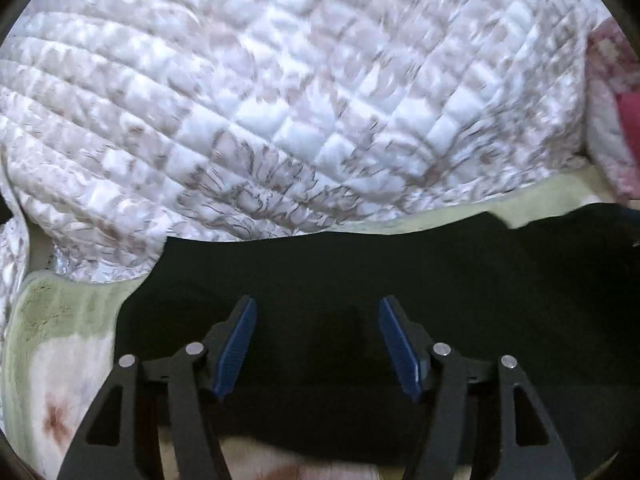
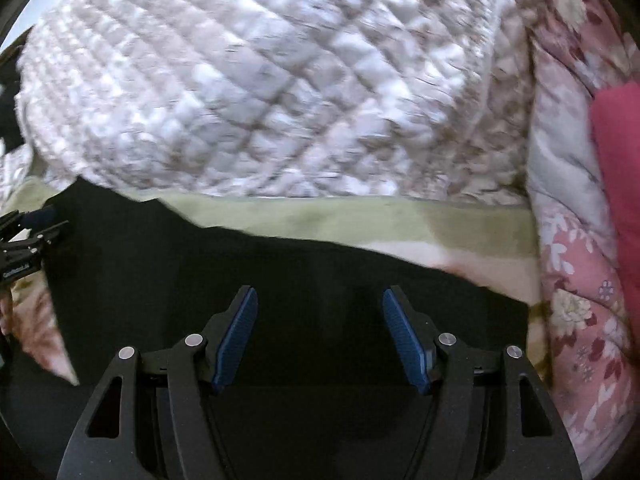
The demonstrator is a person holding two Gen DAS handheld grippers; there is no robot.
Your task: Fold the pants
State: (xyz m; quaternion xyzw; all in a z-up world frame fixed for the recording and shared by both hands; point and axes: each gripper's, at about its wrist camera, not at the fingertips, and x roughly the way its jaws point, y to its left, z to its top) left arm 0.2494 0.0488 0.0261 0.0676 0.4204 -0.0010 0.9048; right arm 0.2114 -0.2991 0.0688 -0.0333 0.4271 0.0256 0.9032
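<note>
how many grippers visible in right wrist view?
2: the right gripper, open over the black pants, and the left gripper at the far left edge, mostly cut off.

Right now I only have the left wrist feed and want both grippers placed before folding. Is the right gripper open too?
Observer: Yes, the right gripper is open, fingers apart over the black pants.
Operator: What lies to its right?
Observer: A pink flowered blanket borders the pants' right end.
Operator: Can you see my left gripper from there?
Observer: Just its tip, at the far left edge, beside the pants; its jaws cannot be judged from there.
</note>
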